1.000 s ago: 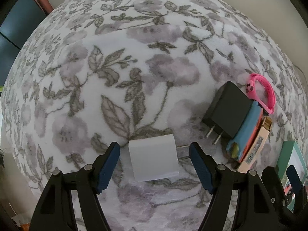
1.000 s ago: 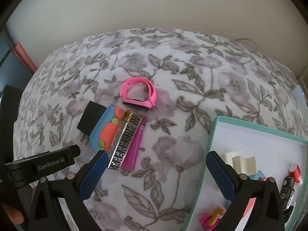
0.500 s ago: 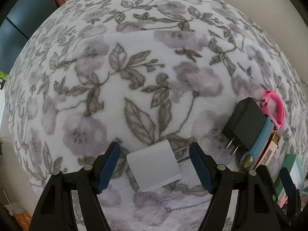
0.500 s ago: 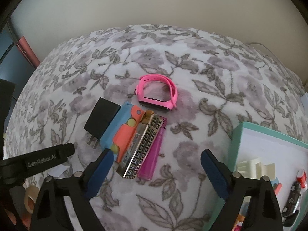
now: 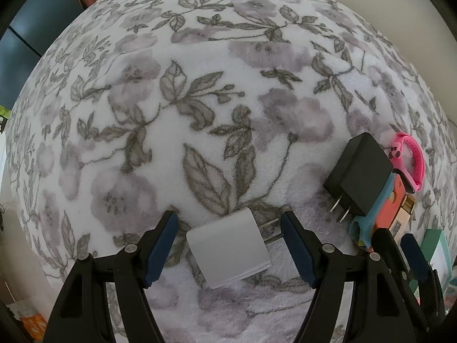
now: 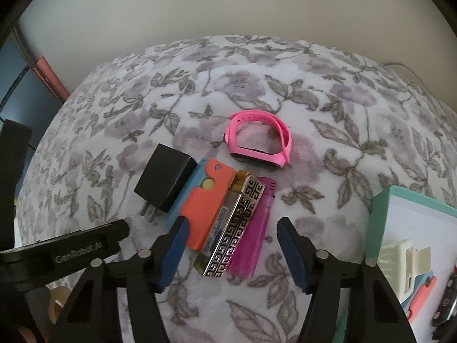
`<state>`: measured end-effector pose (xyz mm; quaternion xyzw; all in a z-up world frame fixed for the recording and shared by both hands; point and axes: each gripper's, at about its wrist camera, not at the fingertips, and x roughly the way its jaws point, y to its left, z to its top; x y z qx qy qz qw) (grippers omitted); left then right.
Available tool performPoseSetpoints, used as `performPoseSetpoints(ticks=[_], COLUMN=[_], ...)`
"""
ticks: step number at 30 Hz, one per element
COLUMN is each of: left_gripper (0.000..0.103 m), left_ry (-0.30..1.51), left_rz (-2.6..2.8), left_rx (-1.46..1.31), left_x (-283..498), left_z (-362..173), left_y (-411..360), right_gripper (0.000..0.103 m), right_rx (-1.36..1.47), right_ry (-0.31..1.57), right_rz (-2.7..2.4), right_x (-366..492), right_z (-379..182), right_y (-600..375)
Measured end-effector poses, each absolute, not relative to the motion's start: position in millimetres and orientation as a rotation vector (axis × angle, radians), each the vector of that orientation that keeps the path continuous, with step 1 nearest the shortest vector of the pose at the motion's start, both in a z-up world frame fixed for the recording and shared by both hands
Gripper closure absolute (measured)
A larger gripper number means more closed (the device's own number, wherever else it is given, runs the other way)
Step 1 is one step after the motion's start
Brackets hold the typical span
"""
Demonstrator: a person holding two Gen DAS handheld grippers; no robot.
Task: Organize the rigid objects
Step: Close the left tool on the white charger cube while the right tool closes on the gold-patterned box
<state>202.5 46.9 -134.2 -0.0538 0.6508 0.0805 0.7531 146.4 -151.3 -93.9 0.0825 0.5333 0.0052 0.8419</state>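
A white plug-in charger [image 5: 228, 247] lies on the flowered blanket [image 5: 200, 100], prongs to the right. My left gripper [image 5: 228, 223] points straight down over it, open, a finger on each side with gaps. My right gripper [image 6: 232, 221] straddles an orange-and-blue case [image 6: 200, 203], a gold patterned lighter [image 6: 234, 223] and a magenta lighter [image 6: 255, 225]. Its jaws are closing. The left pad is at the case's edge and the right pad stands clear of the magenta lighter. A black charger [image 6: 165, 183] and a pink wristband [image 6: 260, 143] lie just beyond.
A teal-rimmed tray [image 6: 381, 208] at the right holds a cream clip and several small items. The left gripper's body [image 6: 62, 254] sits close on the left of the right wrist view. A wall runs behind the blanket, and a cable lies at the far right.
My right gripper has slid left from the tray to over the lighters, and its jaws have narrowed. My left gripper has shifted a little over the white charger, jaws unchanged.
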Motion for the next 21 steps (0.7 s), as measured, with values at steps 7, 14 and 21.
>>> performPoseSetpoints(ticks=[7, 14, 21], left_gripper=[0.027, 0.027, 0.027], left_ry=[1.424, 1.424, 1.425], left_rz=[0.175, 0.176, 0.175], left_rx=[-0.115, -0.118, -0.116], left_x=[202, 202, 202], left_z=[-135, -135, -136], left_y=[45, 45, 46], right_gripper=[0.045, 0.046, 0.050], right_rx=[0.199, 0.203, 0.169], right_ry=[1.138, 1.161, 1.206], right_rz=[0.026, 0.023, 0.016], right_x=[142, 140, 138], right_z=[-93, -93, -92], right_y=[-159, -165, -169])
